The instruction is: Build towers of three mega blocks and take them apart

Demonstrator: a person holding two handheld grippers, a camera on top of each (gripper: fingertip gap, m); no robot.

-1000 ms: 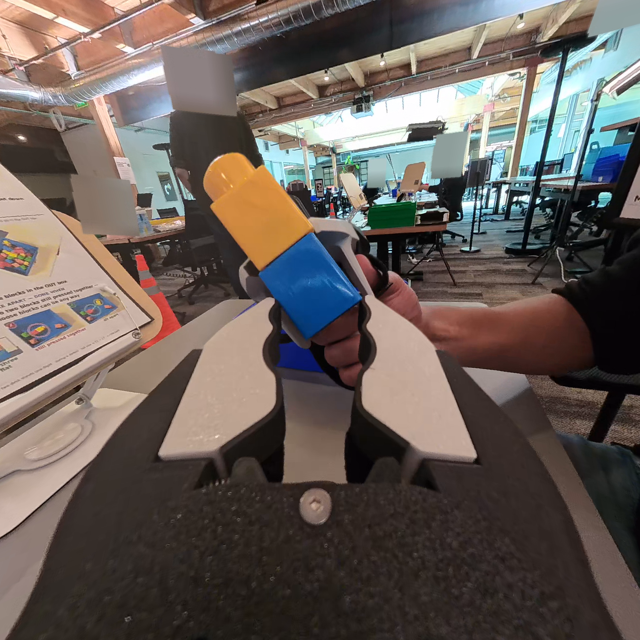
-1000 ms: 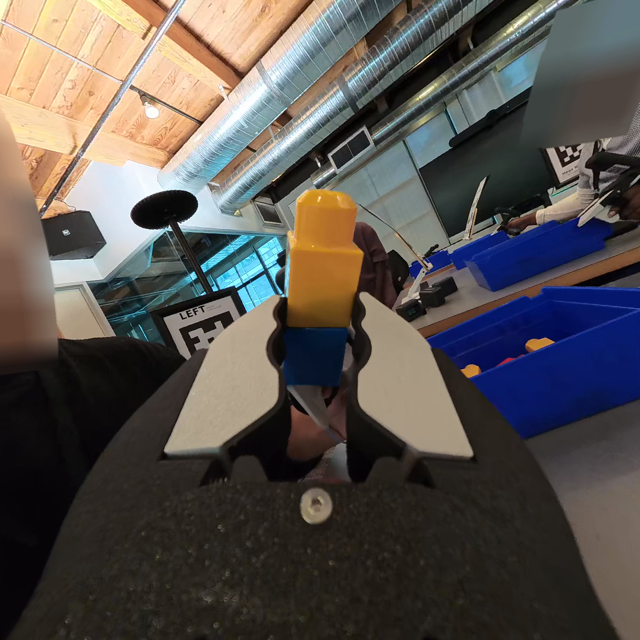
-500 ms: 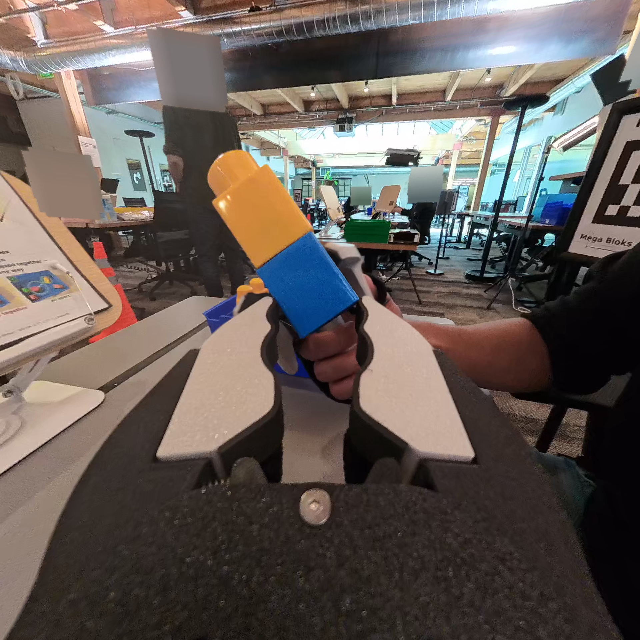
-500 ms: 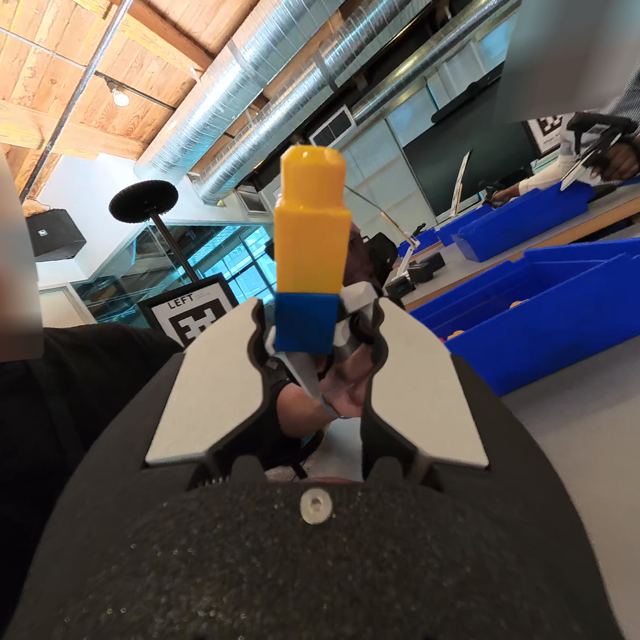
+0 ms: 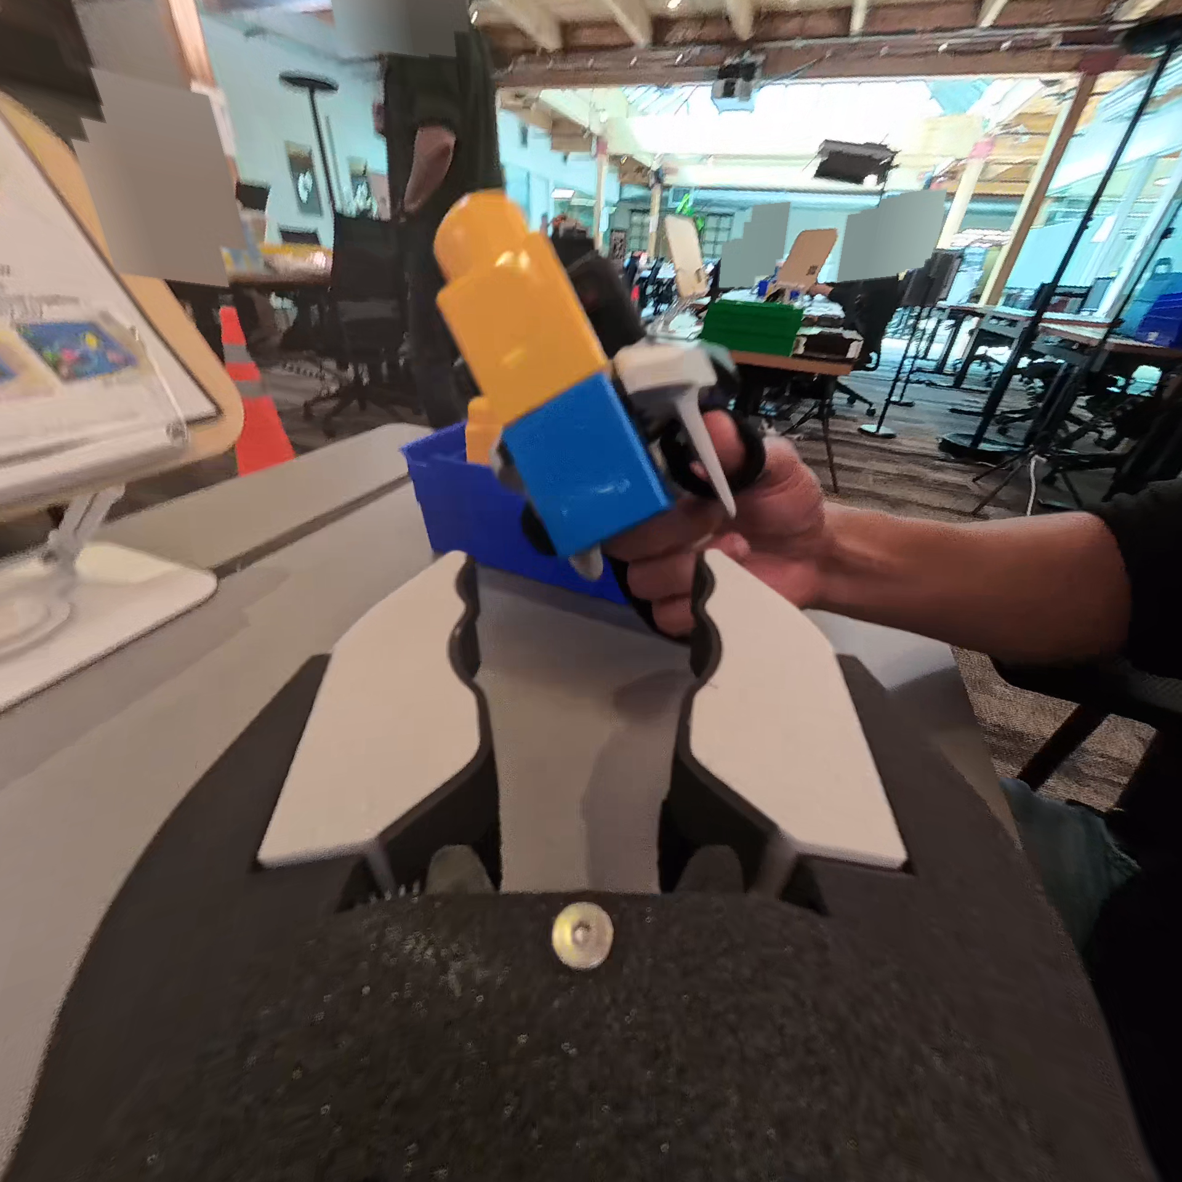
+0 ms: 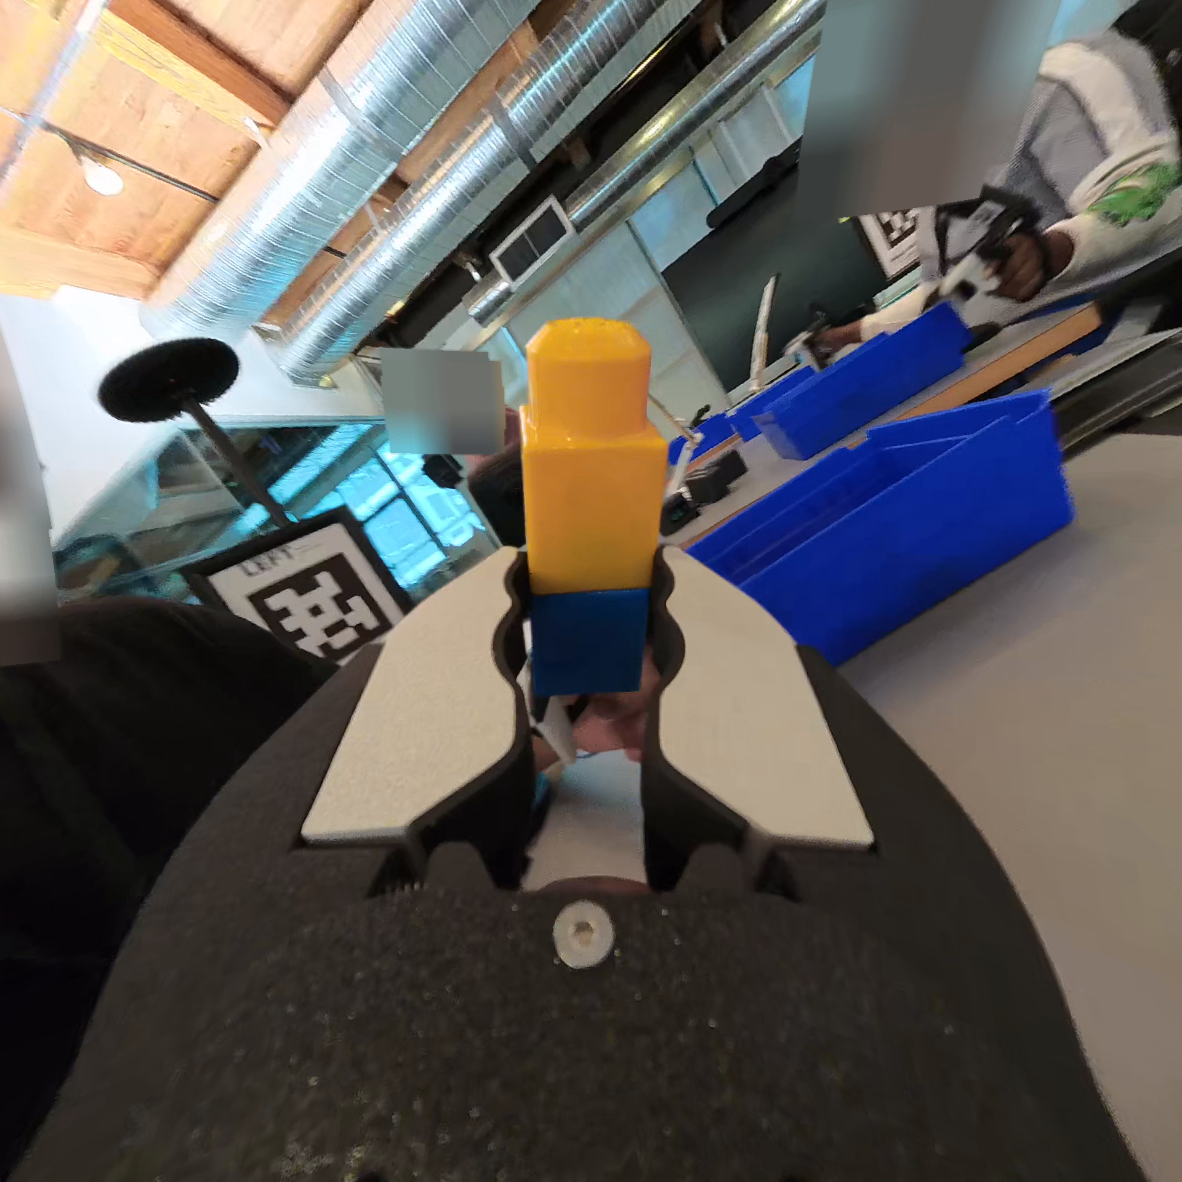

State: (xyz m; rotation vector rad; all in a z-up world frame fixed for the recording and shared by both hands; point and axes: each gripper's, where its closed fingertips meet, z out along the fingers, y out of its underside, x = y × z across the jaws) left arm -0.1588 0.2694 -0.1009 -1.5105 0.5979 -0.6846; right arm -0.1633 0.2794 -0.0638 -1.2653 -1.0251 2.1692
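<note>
Glossy yellow block (image 6: 591,505) on blue block (image 6: 587,641) (smooth plastic), pinched by right gripper (image 6: 588,598); left gripper (image 5: 585,614) gapes empty.

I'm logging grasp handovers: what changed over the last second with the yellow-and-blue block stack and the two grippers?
The left gripper let go: its fingers, earlier flanking the blue plastic block, opened wide and drew back below it. The right gripper closed again on the blue plastic block after loosening half a second ago. Unchanged: the yellow plastic block stays pressed on the blue one, held above the grey table.
</note>
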